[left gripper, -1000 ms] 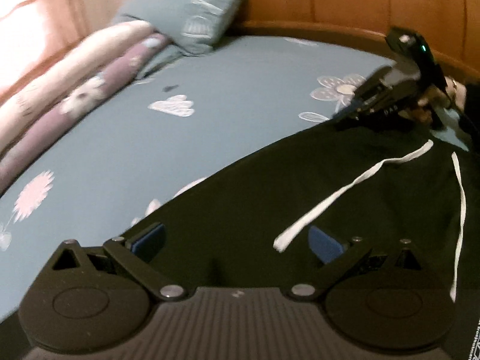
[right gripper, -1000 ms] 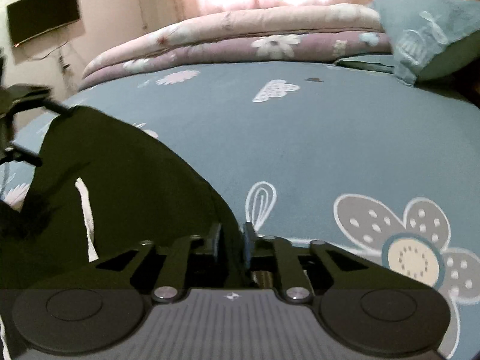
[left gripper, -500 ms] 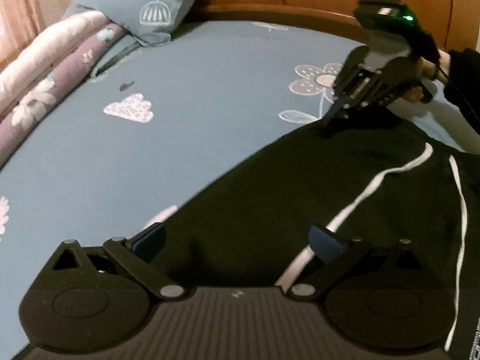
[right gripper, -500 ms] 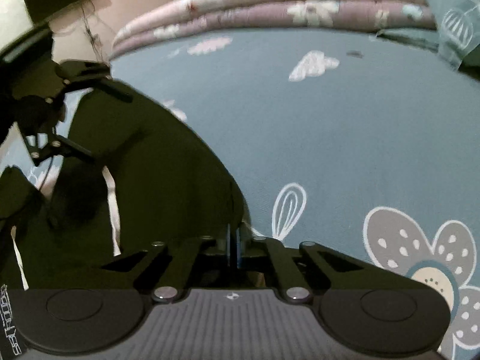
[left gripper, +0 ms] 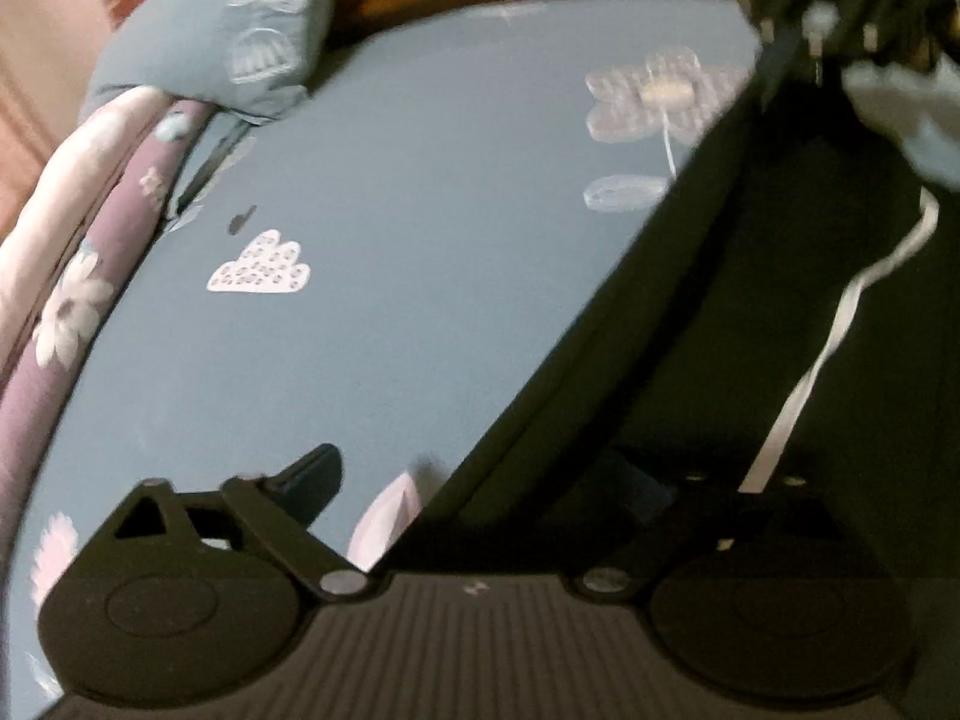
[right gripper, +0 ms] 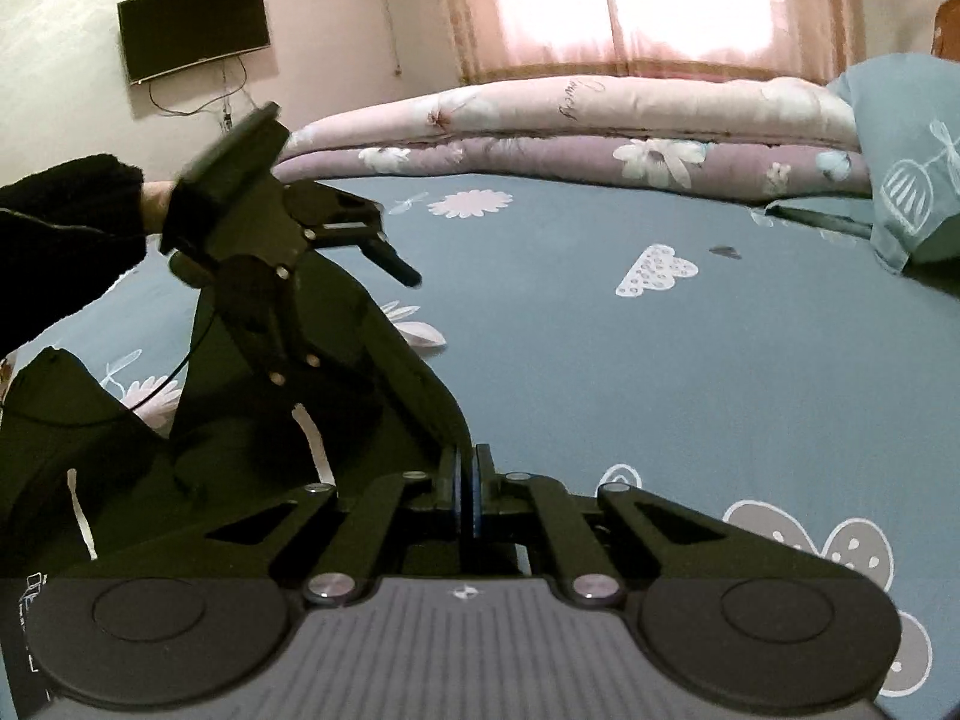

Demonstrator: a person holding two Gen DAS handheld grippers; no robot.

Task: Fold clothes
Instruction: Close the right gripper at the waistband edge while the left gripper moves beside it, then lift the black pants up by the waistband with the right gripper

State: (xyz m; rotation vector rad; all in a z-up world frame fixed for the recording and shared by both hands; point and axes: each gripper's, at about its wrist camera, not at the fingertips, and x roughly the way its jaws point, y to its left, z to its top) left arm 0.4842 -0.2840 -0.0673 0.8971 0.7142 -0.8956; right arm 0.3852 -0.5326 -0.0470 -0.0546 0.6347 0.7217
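While the black garment point(right gripper: 336, 360) is stretched along one edge above the blue bedsheet point(right gripper: 600, 360), the opening grasp of a fold is judged to be in hand. That edge is pinched at one end by the right tool point(right gripper: 467, 498), whose jaws are pressed together on the cloth, and the fabric is drawn up off the bed into a taut ridge. At the other end, the left tool point(left gripper: 480, 480) is held spread across the same edge; its jaws have just been closing, with the hem lying between them but not yet gripped, one blue pad point(left gripper: 312, 480) being seen clear over the sheet. A white drawstring point(left gripper: 840, 324) is seen trailing across the dark cloth. Next, the left jaws must be closed squarely on the hem, so that both ends can be lifted together and the garment carried over onto itself evenly.
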